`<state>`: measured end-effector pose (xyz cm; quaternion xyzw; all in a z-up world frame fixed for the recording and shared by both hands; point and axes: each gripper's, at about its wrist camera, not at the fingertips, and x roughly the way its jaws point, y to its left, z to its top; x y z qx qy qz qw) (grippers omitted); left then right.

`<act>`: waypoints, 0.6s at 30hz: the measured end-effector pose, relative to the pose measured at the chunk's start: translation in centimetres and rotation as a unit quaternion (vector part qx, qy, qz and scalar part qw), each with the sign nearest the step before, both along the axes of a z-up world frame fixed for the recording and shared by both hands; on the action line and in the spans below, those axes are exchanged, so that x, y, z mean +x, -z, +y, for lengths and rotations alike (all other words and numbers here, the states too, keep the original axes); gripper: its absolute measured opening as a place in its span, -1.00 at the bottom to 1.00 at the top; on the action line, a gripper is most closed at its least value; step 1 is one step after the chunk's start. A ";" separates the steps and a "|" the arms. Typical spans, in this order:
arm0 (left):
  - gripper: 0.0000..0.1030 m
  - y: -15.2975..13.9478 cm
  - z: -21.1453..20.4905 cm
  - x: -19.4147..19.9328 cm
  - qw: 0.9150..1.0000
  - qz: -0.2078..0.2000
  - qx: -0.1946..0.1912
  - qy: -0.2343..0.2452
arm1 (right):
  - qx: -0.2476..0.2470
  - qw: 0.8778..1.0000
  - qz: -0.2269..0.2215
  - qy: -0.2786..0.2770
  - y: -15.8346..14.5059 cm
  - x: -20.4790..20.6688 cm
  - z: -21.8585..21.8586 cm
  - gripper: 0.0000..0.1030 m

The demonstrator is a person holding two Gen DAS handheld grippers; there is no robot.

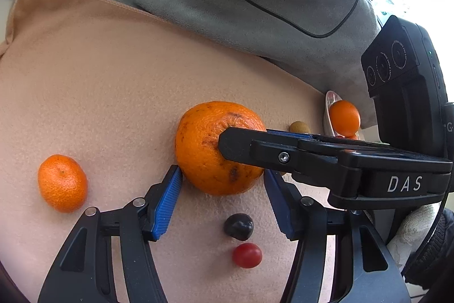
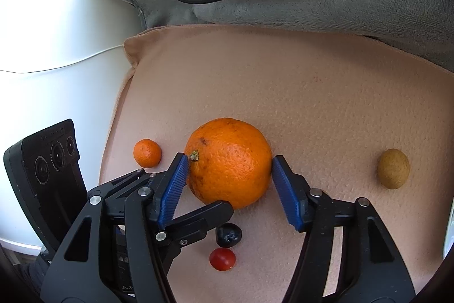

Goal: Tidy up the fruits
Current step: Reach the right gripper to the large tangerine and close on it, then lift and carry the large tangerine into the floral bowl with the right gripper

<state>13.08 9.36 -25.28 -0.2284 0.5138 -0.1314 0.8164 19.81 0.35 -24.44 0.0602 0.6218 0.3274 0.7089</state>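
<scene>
On the peach cushion [image 2: 312, 93]: big orange [image 2: 229, 161]
Right fingers [image 2: 229, 178]: open, flanking it
Left fingers [image 1: 222, 189]: open, flanking it
Near: mandarin [image 2: 147, 153], kiwi [image 2: 393, 168], dark plum [image 2: 228, 234], tomato [image 2: 222, 259]

Left gripper [image 1: 222, 178] jaws spread wide; right gripper [image 2: 229, 171] jaws likewise, crossing it

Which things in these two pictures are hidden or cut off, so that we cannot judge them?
- Left wrist view: the right claw crosses the big orange and hides most of the brown fruit.
- Left wrist view: the dish near the right edge is mostly hidden by the right tool; its contents are unclear beyond one orange fruit.
- Right wrist view: only a pale sliver shows at the right edge.
</scene>
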 end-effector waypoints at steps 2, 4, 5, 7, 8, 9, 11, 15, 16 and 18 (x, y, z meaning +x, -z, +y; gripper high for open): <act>0.14 -0.3 -0.1 -0.2 1.000 -0.003 0.005 0.002 | 0.003 1.000 -0.001 0.000 -0.1 -0.1 0.0 0.24; 0.13 -0.5 -0.3 -0.3 1.000 -0.005 0.005 0.002 | 0.007 1.000 0.000 0.003 -0.3 -0.1 -0.4 0.23; 0.13 -0.7 -0.2 -0.4 1.000 -0.007 0.006 0.003 | 0.008 1.000 0.000 0.004 -0.4 -0.2 -0.6 0.23; 0.13 -1.0 -0.3 -0.5 1.000 -0.010 0.009 0.005 | 0.010 1.000 -0.003 0.006 -0.8 -0.3 -1.0 0.23; 0.13 -1.2 -0.5 -0.5 1.000 -0.012 0.010 0.005 | 0.011 1.000 -0.005 0.007 -1.0 -0.2 -1.1 0.23; 0.12 -1.3 -0.6 -0.5 1.000 -0.013 0.010 0.006 | 0.013 1.000 -0.006 0.008 -1.1 -0.2 -1.3 0.23; 0.12 -1.7 -1.0 -0.4 1.000 -0.017 0.012 0.008 | 0.015 1.000 -0.008 0.012 -1.6 -0.3 -1.8 0.23; 0.12 -2.5 -2.2 -0.4 0.999 -0.025 0.016 0.016 | 0.019 1.000 -0.015 0.018 -2.5 -0.5 -3.1 0.23; 0.12 -2.7 -2.6 -0.3 0.999 -0.028 0.018 0.021 | 0.018 0.999 -0.019 0.021 -2.8 -0.5 -3.5 0.23; 0.12 -3.2 -3.5 -0.3 0.999 -0.033 0.022 0.029 | 0.017 0.999 -0.026 0.026 -3.4 -0.7 -4.4 0.23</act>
